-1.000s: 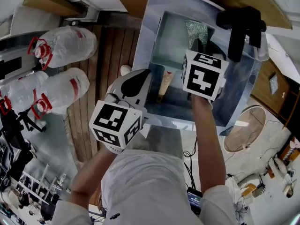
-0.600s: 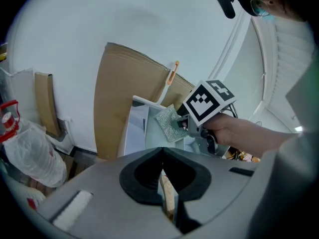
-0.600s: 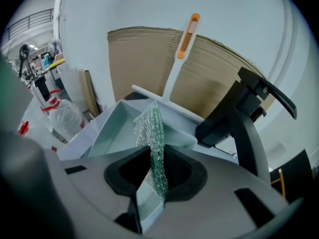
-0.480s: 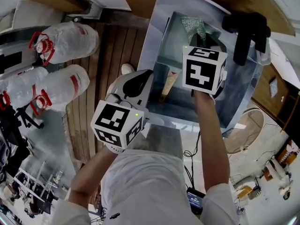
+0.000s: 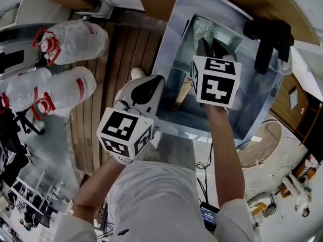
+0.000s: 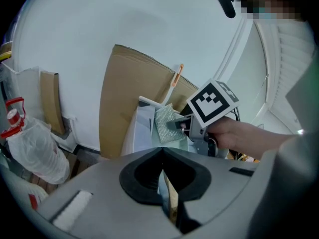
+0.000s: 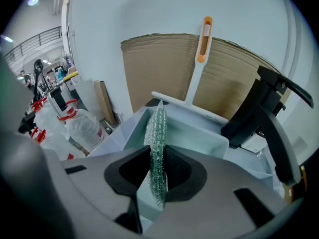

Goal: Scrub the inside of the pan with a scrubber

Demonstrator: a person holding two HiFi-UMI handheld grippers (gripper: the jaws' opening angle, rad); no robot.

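Observation:
In the head view my left gripper is at the near left rim of the steel sink, shut on a wooden pan handle. The left gripper view shows that handle running down between the closed jaws of the left gripper. The pan's body is hidden under my right hand and marker cube. My right gripper hangs over the sink, shut on a green and silver mesh scrubber. In the right gripper view the right gripper pinches the scrubber edge-on, standing upright.
A black faucet stands at the sink's right side. Brown cardboard leans on the wall behind, with an orange-handled tool before it. Large plastic water bottles lie on the floor at the left.
The right gripper and its scrubber have shifted slightly left over the sink. The left gripper has held still on the handle.

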